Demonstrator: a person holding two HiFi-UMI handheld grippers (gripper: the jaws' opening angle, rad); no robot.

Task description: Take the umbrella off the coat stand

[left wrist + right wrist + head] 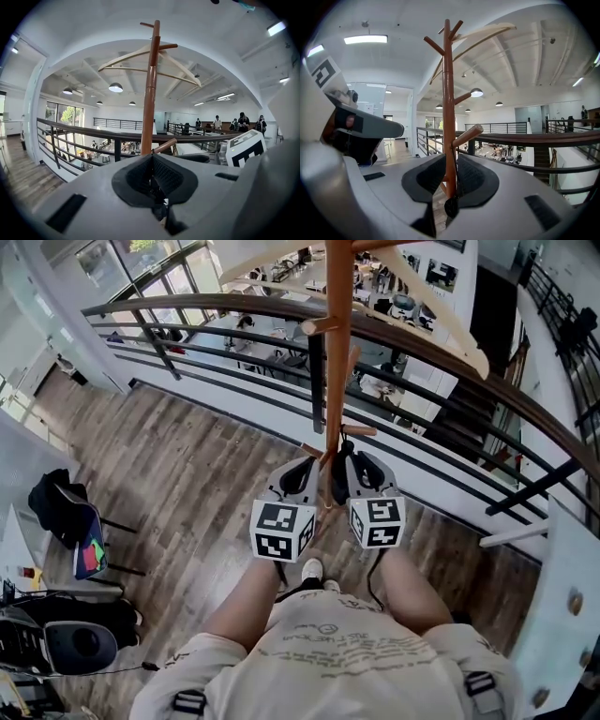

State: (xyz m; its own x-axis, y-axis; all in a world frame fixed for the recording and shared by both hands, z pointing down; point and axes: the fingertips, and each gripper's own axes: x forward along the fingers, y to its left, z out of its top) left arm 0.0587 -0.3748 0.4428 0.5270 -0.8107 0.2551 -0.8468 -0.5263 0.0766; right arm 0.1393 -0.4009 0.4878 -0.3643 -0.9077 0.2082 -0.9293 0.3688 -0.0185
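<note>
The wooden coat stand (337, 343) rises by the railing, and its pole also shows in the left gripper view (149, 103) and the right gripper view (449, 103). A dark umbrella (336, 479) hangs by a thin strap (456, 164) from a low peg (359, 430). My left gripper (314, 463) sits just left of the pole. Its jaws meet at the tips, with a dark part of the umbrella (157, 187) pinched between the pads. My right gripper (349, 454) is just right of the pole, slightly open. The strap and the umbrella's dark end (451, 206) lie in its gap.
A dark railing (450, 362) runs right behind the stand, with an open drop to a lower floor beyond. Pale wooden hangers (441, 306) sit on the stand's top. A chair with a dark bag (66, 512) stands at the left on the wood floor.
</note>
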